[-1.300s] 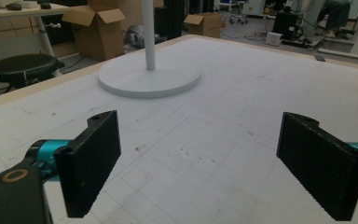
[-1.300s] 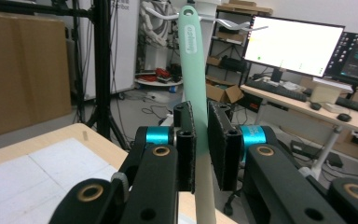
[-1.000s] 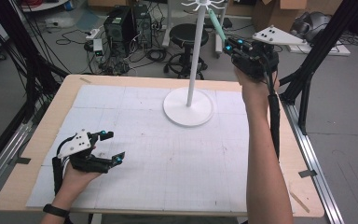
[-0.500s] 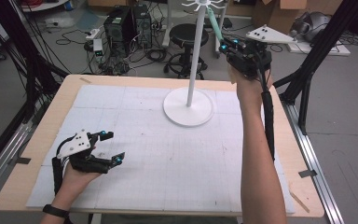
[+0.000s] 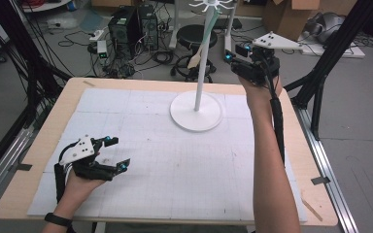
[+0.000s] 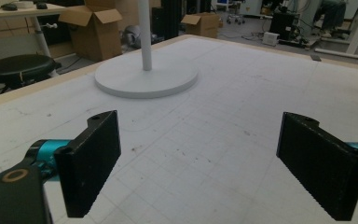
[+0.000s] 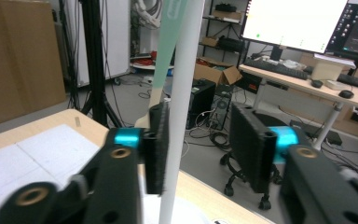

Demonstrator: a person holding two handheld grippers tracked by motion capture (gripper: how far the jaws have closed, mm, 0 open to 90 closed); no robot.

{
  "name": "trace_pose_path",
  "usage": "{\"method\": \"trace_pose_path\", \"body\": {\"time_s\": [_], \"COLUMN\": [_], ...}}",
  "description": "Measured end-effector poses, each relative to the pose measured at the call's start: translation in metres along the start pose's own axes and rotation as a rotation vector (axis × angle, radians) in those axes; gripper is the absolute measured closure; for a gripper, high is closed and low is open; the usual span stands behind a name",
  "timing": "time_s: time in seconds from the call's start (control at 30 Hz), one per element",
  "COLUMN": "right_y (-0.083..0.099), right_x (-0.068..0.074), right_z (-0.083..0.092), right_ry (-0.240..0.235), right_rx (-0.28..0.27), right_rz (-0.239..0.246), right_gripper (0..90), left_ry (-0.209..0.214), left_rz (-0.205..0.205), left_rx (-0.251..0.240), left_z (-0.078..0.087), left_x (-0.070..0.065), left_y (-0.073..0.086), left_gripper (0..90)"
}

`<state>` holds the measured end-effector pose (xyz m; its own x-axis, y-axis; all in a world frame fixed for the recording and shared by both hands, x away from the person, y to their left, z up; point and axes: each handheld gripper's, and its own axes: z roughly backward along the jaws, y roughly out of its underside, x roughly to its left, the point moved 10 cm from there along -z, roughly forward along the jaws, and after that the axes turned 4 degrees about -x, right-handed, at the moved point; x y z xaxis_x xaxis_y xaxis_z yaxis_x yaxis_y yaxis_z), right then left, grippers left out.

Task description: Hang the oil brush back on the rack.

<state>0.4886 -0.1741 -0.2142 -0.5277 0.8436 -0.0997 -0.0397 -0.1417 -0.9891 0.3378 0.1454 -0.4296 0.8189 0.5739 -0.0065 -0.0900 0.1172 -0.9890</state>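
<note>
A white stand (image 5: 203, 68) with a round base (image 5: 195, 112) rises at the back of the table, with a hook ring at its top. From that ring hangs a green-handled utensil (image 5: 209, 25) with a cream end, close to the pole. My right gripper (image 5: 232, 53) is held high just right of the pole, open, with nothing in it. In the right gripper view the pole (image 7: 177, 140) and the green handle (image 7: 168, 46) stand by the left jaw of my right gripper (image 7: 203, 140). My left gripper (image 5: 119, 153) rests open on the mat at the front left, empty (image 6: 198, 163).
A white gridded mat (image 5: 175, 160) covers the wooden table (image 5: 315, 194). The stand's base (image 6: 145, 78) lies well ahead of the left gripper. Behind the table are a black stool (image 5: 198, 36), computers, cables and black frame legs.
The utensil slanted toward the right gripper before; now it hangs down beside the pole, apart from the jaws. The right gripper has shifted left toward the pole. The left gripper is still.
</note>
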Motion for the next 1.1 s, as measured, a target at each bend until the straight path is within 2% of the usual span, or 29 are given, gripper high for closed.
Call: {"method": "trace_pose_path", "body": {"time_s": [0.3, 0.37, 0.43, 0.57, 0.8, 1.1], "right_y": [0.028, 0.037, 0.043, 0.057, 0.084, 0.143], "right_x": [-0.003, -0.002, -0.001, -0.002, -0.007, -0.007], "right_z": [0.019, 0.023, 0.030, 0.048, 0.079, 0.108], "right_ry": [-0.051, -0.062, -0.070, -0.087, -0.100, -0.115], "right_rx": [0.017, 0.046, 0.045, 0.051, 0.046, 0.100], "right_rz": [0.007, 0.012, 0.031, 0.035, 0.022, 0.006], "right_gripper": [32.7, 26.7, 26.2, 23.7, 19.8, 17.2], "left_ry": [-0.006, -0.008, -0.009, -0.010, -0.019, -0.037], "left_rz": [0.000, -0.002, -0.004, -0.002, -0.003, -0.006], "left_rx": [0.007, 0.010, 0.013, 0.014, 0.020, 0.023], "left_z": [0.000, 0.000, 0.000, 0.001, 0.001, 0.002], "left_x": [0.002, 0.002, 0.002, 0.003, 0.005, 0.010], "left_y": [0.001, 0.002, 0.002, 0.003, 0.004, 0.006], "left_gripper": [14.1, 14.1, 14.1, 14.1, 14.1, 14.0]}}
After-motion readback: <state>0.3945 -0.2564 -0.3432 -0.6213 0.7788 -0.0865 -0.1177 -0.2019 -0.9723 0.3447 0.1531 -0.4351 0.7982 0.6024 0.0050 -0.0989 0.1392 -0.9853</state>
